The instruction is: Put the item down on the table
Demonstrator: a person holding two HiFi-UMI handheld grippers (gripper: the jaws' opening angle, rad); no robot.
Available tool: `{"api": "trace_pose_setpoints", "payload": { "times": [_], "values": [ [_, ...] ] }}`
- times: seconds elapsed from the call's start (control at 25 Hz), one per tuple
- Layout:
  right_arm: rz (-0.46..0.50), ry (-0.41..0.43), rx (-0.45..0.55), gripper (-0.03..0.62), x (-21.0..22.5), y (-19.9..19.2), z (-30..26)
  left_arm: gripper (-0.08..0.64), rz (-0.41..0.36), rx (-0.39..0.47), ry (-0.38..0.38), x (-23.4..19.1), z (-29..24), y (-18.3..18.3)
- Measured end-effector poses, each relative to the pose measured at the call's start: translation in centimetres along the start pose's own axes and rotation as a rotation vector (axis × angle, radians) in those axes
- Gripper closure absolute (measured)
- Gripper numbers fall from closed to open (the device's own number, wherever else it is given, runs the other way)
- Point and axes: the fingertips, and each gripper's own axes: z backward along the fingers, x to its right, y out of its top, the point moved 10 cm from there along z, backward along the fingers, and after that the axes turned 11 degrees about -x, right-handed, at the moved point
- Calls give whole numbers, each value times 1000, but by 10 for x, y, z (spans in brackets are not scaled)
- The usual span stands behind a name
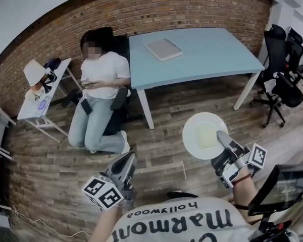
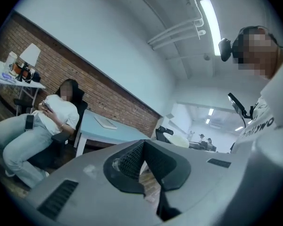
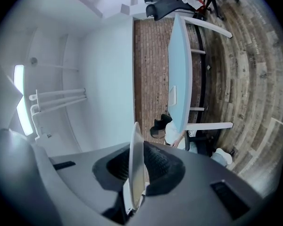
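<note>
My right claw (image 1: 221, 139) pinches the white plate (image 1: 202, 134) by its near rim, the rest jutting ahead of the jaws. I judge it stiff, slick and breakable, so the rim grip must stay firm. The blue table (image 1: 207, 59) stands well ahead. My left claw (image 1: 127, 159) is closed on nothing.

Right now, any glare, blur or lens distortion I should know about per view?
Head view: strong fisheye, the red brick wall bows into an arc. Left gripper view: the ceiling strip light is blown out, corners dark. Right gripper view: scene rolled sideways, the round white plate edge-on, close to the lens and soft.
</note>
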Motion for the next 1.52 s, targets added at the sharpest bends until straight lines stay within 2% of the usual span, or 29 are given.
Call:
{"api": "trace_pose_setpoints", "payload": {
  "times": [0.16, 0.32, 0.44, 0.56, 0.76, 0.92, 1.16, 1.52],
  "values": [
    [8, -9, -19, 552, 7, 27, -9, 554, -66, -11, 63, -5, -22, 7],
    [6, -11, -23, 552, 14, 48, -17, 554, -91, -5, 87, -6, -41, 13],
    [5, -15, -27, 551, 21, 57, -23, 554, -70, 13, 63, -9, -49, 18],
    [-4, -17, -23, 552, 29, 63, -30, 554, -76, -9, 29, -15, -56, 21],
    [-11, -39, -13, 552, 46, 76, -49, 554, -74, -42, 64, -47, -73, 32],
    [-11, -46, 6, 552, 52, 96, -70, 554, -47, -24, 51, -77, -100, 51],
    [-2, -44, 19, 552, 58, 129, -116, 554, -84, -38, -14, -112, -145, 84],
    [-16, -55, 51, 552, 69, 171, -188, 554, -110, -70, -19, -176, -193, 133]
  ]
}}
